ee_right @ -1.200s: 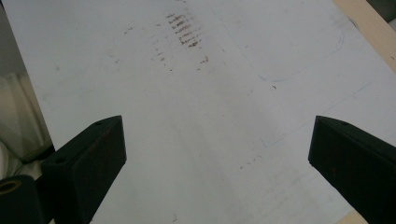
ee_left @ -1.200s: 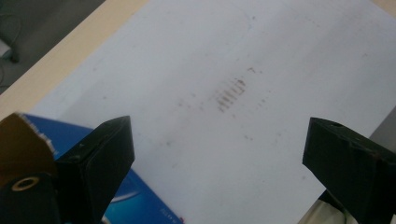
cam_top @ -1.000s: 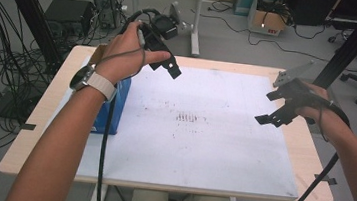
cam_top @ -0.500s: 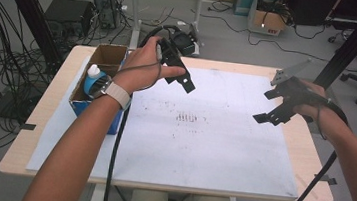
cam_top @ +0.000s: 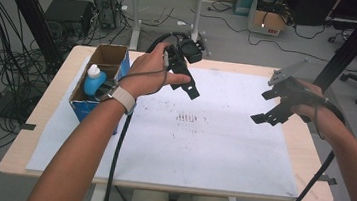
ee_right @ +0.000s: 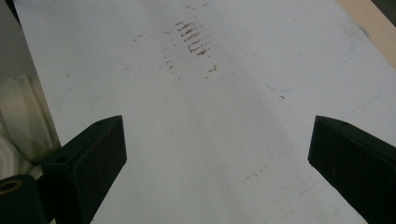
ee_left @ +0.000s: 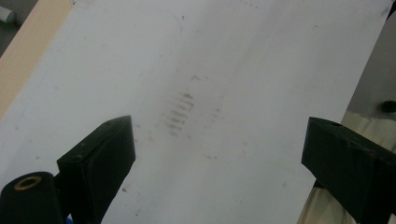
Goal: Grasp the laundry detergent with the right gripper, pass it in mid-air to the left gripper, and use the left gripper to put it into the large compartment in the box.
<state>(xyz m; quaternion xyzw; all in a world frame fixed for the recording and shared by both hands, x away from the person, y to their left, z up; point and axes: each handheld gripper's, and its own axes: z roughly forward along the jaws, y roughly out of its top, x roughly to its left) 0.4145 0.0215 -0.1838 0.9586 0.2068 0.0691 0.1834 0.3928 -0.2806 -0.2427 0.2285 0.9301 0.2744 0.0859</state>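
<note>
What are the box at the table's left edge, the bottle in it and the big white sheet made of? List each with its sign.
Box: looks like cardboard, matte brown inside with raw-edged flaps, blue printed outside.
Bottle: likely plastic, smooth blue body with a white cap.
White sheet: probably paper, flat and matte, bearing rows of smudged marks.

soft, even overhead light in the high view, a little dim and grainy; faint shadows lie on the white sheet (cam_top: 212, 139) near the table's middle. both gripper views are hazy, with the near black jaws blurred and no glare.
</note>
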